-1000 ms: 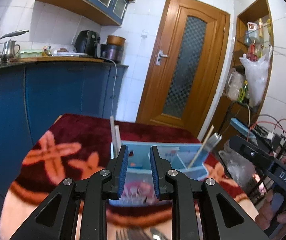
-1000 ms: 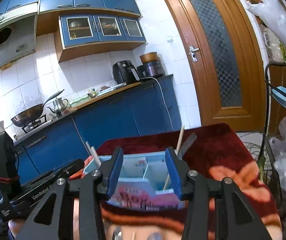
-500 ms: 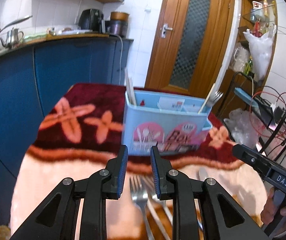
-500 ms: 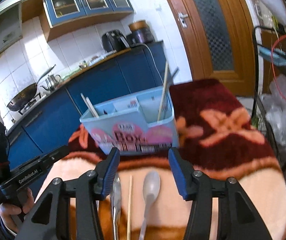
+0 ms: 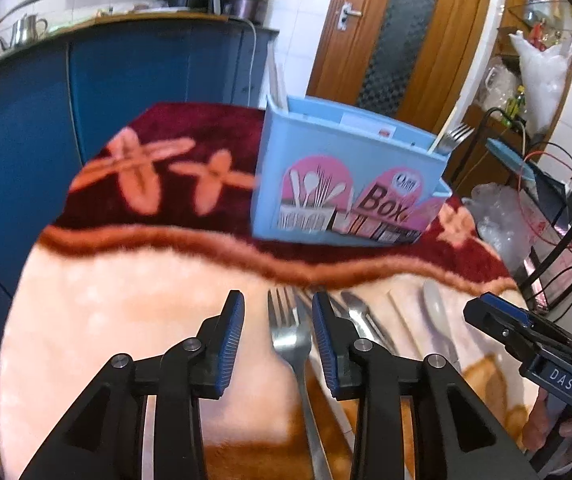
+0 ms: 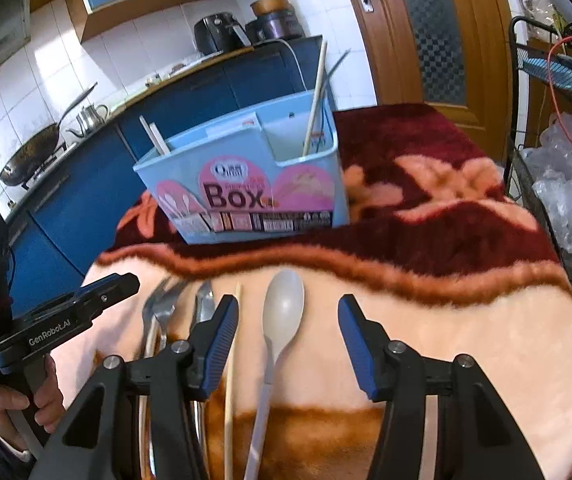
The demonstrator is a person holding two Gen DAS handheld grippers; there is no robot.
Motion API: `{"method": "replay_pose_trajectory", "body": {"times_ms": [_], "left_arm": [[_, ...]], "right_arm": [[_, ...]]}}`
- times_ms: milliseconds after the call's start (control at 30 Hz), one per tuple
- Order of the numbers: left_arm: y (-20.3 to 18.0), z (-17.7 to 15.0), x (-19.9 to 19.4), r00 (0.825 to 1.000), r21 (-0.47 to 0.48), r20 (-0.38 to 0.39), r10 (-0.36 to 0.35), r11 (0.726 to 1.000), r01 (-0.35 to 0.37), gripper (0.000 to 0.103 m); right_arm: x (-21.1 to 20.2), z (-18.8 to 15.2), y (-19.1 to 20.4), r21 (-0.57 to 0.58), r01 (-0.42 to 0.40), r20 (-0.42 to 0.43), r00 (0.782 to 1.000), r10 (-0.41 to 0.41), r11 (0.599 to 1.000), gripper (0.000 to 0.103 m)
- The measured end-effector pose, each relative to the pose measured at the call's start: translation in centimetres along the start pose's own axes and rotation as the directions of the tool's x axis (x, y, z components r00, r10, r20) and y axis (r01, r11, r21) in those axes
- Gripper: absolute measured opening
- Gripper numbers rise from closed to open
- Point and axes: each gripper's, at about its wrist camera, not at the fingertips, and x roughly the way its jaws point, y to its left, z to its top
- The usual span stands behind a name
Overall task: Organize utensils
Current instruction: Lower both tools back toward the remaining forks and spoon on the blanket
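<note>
Left gripper (image 5: 278, 312) apart, just opened wider, astride a fork (image 5: 289, 336) without touching. Right gripper (image 6: 287, 320) apart, opened wider, empty, over a white spoon (image 6: 282, 312). Both utensils flat on the blanket (image 6: 465, 320), in front of the blue box (image 6: 246, 192).

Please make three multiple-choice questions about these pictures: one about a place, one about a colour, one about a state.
1. Where does the plastic spoon lie?
A. Inside the box
B. On the blanket in front of the box
C. On the kitchen counter

2. What colour is the utensil box?
A. Light blue
B. Green
C. Yellow

3. How is the right claw?
A. Shut on the spoon
B. Shut and empty
C. Open over the spoon

Answers:
1 B: the plastic spoon rests on the blanket.
2 A: the utensil box has light blue walls.
3 C: the right claw has its pads apart, touching nothing.
</note>
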Motion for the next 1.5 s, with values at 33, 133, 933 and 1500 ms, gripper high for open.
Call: {"method": "replay_pose_trajectory", "body": {"times_ms": [33, 133, 933, 1500], "left_arm": [[0.1, -0.2, 0.4, 1.0, -0.006, -0.016, -0.002, 1.0, 0.002, 0.036], [0.3, -0.5, 1.2, 0.999, -0.022, -0.053, -0.008, 1.0, 0.007, 0.036], [1.7, -1.6, 1.1, 0.996, -0.093, -0.05, -0.075, 0.993, 0.07, 0.026], [2.4, -3.0, 0.7, 0.955, -0.108, -0.213, -0.208, 0.976, 0.188, 0.026]], "right_arm": [[0.2, -0.1, 0.0, -0.003, 0.004, -0.011, 1.0, -0.004, 1.0, 0.055], [0.7, -0.5, 0.1, -0.015, 0.012, -0.038, 0.999, -0.013, 1.0, 0.055], [1.7, -1.7, 1.1, -0.122, 0.063, -0.09, 0.993, -0.075, 0.991, 0.027], [1.4, -1.6, 1.2, -0.172, -0.023, -0.276, 0.961, -0.026, 0.985, 0.034]]}}
